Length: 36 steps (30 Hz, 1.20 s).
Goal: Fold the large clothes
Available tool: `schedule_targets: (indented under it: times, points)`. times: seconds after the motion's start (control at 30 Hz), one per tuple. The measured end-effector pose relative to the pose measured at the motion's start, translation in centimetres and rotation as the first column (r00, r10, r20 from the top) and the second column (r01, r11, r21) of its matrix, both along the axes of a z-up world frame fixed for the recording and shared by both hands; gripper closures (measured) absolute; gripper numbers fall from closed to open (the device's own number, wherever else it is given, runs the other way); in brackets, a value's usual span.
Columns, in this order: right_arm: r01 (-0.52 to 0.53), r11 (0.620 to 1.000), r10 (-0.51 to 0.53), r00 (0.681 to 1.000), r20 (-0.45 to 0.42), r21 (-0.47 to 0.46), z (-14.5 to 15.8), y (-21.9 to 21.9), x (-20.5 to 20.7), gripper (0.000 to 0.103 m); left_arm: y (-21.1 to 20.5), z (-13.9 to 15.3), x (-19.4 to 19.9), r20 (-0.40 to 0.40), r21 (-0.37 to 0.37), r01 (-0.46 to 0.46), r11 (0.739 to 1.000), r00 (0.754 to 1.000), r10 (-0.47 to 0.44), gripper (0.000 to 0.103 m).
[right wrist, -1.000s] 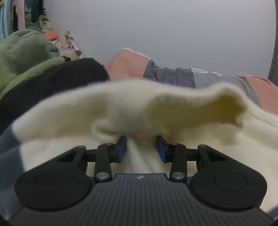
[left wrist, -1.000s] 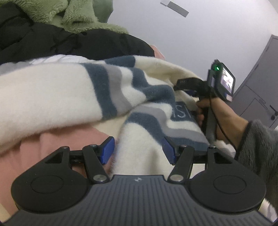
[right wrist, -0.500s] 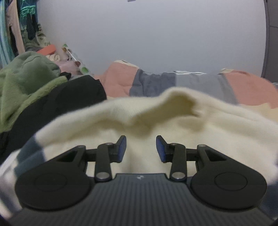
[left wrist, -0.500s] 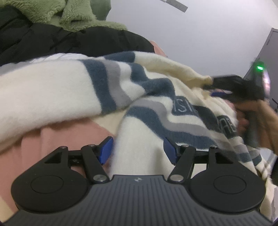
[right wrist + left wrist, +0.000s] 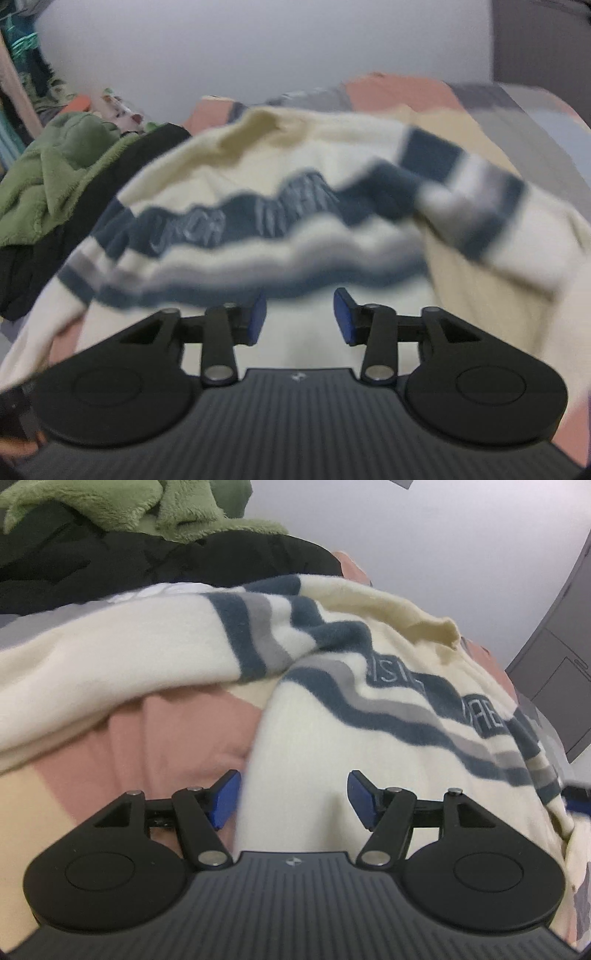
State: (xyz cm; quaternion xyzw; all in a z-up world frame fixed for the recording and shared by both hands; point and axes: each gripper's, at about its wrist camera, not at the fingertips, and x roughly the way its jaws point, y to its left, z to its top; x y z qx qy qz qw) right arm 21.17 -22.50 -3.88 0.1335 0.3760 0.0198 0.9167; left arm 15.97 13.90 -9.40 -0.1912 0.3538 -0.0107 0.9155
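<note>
A cream fleece sweater with blue and grey stripes and lettering lies spread on the bed, its sleeve reaching left. It also fills the right wrist view, which is blurred. My left gripper is open, its blue pads low over the sweater's lower body, holding nothing. My right gripper is open above the sweater's lower part and is empty. A blue tip of the right gripper shows at the left wrist view's right edge.
A pink, cream and grey bedspread lies under the sweater. A black garment and a green fleece are piled behind, also at left in the right wrist view. A grey door stands at right.
My right gripper let go of the cream collar fold and drew back and down the sweater, so the striped front now shows. The left gripper stayed open and barely moved.
</note>
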Motion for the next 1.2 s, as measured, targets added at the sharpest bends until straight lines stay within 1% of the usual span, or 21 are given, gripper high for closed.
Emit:
schedule_targets:
  times: [0.03,0.1,0.17,0.23,0.37,0.4,0.5,0.57,0.6,0.67,0.7,0.73,0.77,0.8,0.83,0.87,0.93,1.0,1.07,1.13,1.2]
  points:
    - [0.017,1.0,-0.017,1.0,-0.003,0.011,-0.5,-0.6,-1.6,0.04,0.1,0.1,-0.6,-0.006,-0.004,-0.007,1.0,1.0,0.007,0.034]
    - [0.043,0.998,-0.043,0.999,0.0,0.039,-1.4,-1.6,-4.1,0.032,0.4,0.3,-1.7,-0.008,-0.012,-0.027,1.0,1.0,0.027,0.034]
    - [0.066,0.995,-0.067,0.998,0.001,0.08,-2.7,-2.5,-6.4,0.031,0.6,0.5,-2.8,-0.008,-0.014,-0.051,0.999,0.999,0.051,0.034]
    - [0.106,0.988,-0.104,0.994,-0.022,0.112,-3.8,-3.1,-8.0,0.031,0.7,0.5,-3.9,-0.012,-0.017,-0.069,0.997,0.998,0.069,0.034]
    - [0.189,0.957,-0.18,0.982,-0.061,0.22,-6.0,-4.8,-10.6,0.029,0.6,0.1,-5.3,-0.039,-0.051,-0.092,0.994,0.995,0.09,0.034]
    - [0.195,0.948,-0.18,0.98,-0.083,0.25,-6.5,-4.9,-10.9,0.029,0.6,-0.1,-5.6,-0.045,-0.056,-0.1,0.993,0.994,0.098,0.034]
    - [0.143,0.923,-0.107,0.987,-0.117,0.358,-7.6,-4.7,-10.4,0.031,0.2,-0.7,-6.3,-0.087,-0.104,-0.091,0.99,0.993,0.082,0.034]
    - [0.138,0.912,-0.097,0.987,-0.124,0.385,-8.2,-4.3,-10.1,0.031,-0.2,-1.6,-6.6,-0.133,-0.162,-0.033,0.986,0.991,0.011,0.034]
    - [0.138,0.914,-0.097,0.988,-0.123,0.383,-8.4,-4.1,-10.1,0.032,-0.5,-1.7,-7.1,-0.132,-0.164,-0.025,0.986,0.991,0.003,0.034]
    - [0.133,0.913,-0.094,0.989,-0.117,0.385,-8.5,-3.9,-10.1,0.036,-1.0,-1.5,-7.6,-0.125,-0.158,-0.016,0.987,0.992,-0.004,0.035]
    - [0.136,0.911,-0.097,0.988,-0.117,0.389,-8.5,-4.0,-10.1,0.043,-1.1,-1.5,-7.9,-0.129,-0.165,-0.028,0.986,0.992,0.007,0.036]
    - [0.141,0.908,-0.102,0.988,-0.119,0.395,-8.6,-4.2,-10.2,0.052,-1.1,-1.4,-8.2,-0.138,-0.17,-0.045,0.984,0.99,0.022,0.043]
    - [0.146,0.904,-0.105,0.987,-0.12,0.403,-8.6,-4.4,-10.3,0.055,-1.2,-1.3,-8.4,-0.143,-0.169,-0.048,0.984,0.989,0.024,0.051]
    - [0.144,0.901,-0.104,0.988,-0.117,0.41,-8.6,-4.7,-10.6,0.063,-1.3,-1.2,-8.5,-0.146,-0.167,-0.047,0.985,0.989,0.022,0.055]
    - [0.132,0.905,-0.097,0.99,-0.106,0.405,-8.5,-4.7,-10.7,0.071,-1.4,-1.1,-8.7,-0.15,-0.166,-0.047,0.985,0.989,0.022,0.069]
    - [0.121,0.91,-0.09,0.991,-0.098,0.395,-8.4,-4.8,-10.9,0.074,-1.5,-1.1,-8.8,-0.154,-0.168,-0.049,0.984,0.988,0.023,0.083]
    - [0.101,0.918,-0.073,0.994,-0.087,0.384,-8.2,-4.8,-11.3,0.086,-1.7,-0.6,-9.2,-0.154,-0.159,-0.057,0.986,0.988,0.032,0.092]
    - [0.094,0.917,-0.074,0.995,-0.066,0.388,-7.6,-4.9,-11.8,0.091,-1.6,0.3,-10.0,-0.123,-0.157,-0.069,0.985,0.991,0.05,0.093]
    - [0.075,0.923,-0.065,0.997,-0.04,0.377,-6.7,-4.8,-12.4,0.092,-1.3,1.3,-11.3,-0.084,-0.163,-0.087,0.983,0.994,0.074,0.094]
    - [0.033,0.944,-0.031,0.999,-0.013,0.328,-5.6,-4.2,-13.1,0.093,-1.2,2.0,-12.2,-0.076,-0.155,-0.103,0.983,0.993,0.092,0.095]
    - [0.007,0.96,-0.007,1.0,-0.001,0.279,-4.7,-3.8,-13.7,0.094,-1.0,2.8,-13.1,-0.066,-0.17,-0.123,0.978,0.991,0.113,0.096]
